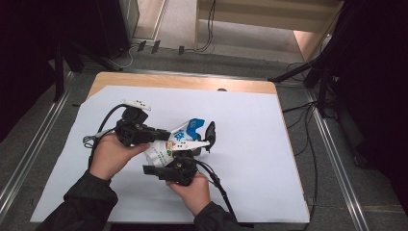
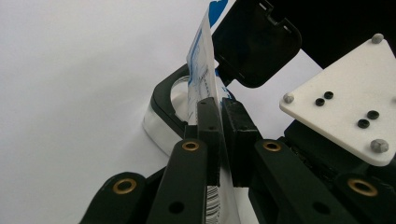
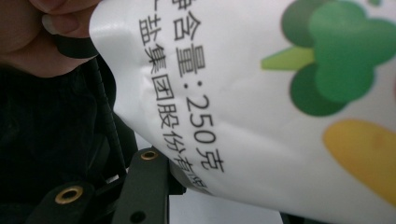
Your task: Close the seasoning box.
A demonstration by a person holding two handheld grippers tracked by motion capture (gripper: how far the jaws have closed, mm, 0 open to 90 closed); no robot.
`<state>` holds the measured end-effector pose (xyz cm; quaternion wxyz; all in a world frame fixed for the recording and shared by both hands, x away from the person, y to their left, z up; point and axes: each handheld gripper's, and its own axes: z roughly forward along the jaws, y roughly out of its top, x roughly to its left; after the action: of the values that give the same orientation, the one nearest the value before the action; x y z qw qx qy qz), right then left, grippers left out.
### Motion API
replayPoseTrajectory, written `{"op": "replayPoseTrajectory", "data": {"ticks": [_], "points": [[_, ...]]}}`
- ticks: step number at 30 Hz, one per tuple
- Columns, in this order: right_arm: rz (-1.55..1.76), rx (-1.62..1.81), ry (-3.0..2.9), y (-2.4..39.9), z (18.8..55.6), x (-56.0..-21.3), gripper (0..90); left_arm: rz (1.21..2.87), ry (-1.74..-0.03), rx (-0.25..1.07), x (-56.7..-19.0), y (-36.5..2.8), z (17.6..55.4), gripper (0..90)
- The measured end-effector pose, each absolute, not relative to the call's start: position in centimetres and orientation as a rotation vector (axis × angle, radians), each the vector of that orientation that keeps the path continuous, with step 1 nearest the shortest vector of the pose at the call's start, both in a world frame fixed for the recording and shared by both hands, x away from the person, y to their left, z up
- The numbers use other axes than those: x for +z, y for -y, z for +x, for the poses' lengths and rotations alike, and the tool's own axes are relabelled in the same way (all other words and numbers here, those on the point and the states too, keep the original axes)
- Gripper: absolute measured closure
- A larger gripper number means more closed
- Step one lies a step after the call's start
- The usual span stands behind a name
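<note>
A white pouch (image 1: 175,142) with blue and green print hangs above the white sheet between both grippers. My left gripper (image 1: 161,135) comes in from the left and is shut on the pouch's thin flat edge (image 2: 201,79); in the left gripper view its two jaws (image 2: 222,116) pinch that seam tightly. My right gripper (image 1: 195,137) rises from below with the pouch's full body between its jaws, one of which stands beside the pouch on the right. In the right gripper view the printed pouch (image 3: 261,107) bulges against the left jaw and hides the other.
The white sheet (image 1: 250,144) covers a wooden table (image 1: 192,83). Dark stands and cables surround the table on the floor. The right gripper's pale plate (image 2: 345,102) sits close beside the left gripper's jaws.
</note>
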<state>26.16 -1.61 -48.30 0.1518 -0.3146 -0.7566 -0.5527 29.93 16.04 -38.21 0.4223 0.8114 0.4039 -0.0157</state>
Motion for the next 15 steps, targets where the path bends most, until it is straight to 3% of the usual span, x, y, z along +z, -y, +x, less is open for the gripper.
{"op": "replayPoseTrajectory", "data": {"ticks": [15], "points": [[-0.899,-1.571,2.187,1.64,26.22,-48.37,65.9,2.039,-1.008,-0.043,-38.34,-15.93,29.97,87.5]]}}
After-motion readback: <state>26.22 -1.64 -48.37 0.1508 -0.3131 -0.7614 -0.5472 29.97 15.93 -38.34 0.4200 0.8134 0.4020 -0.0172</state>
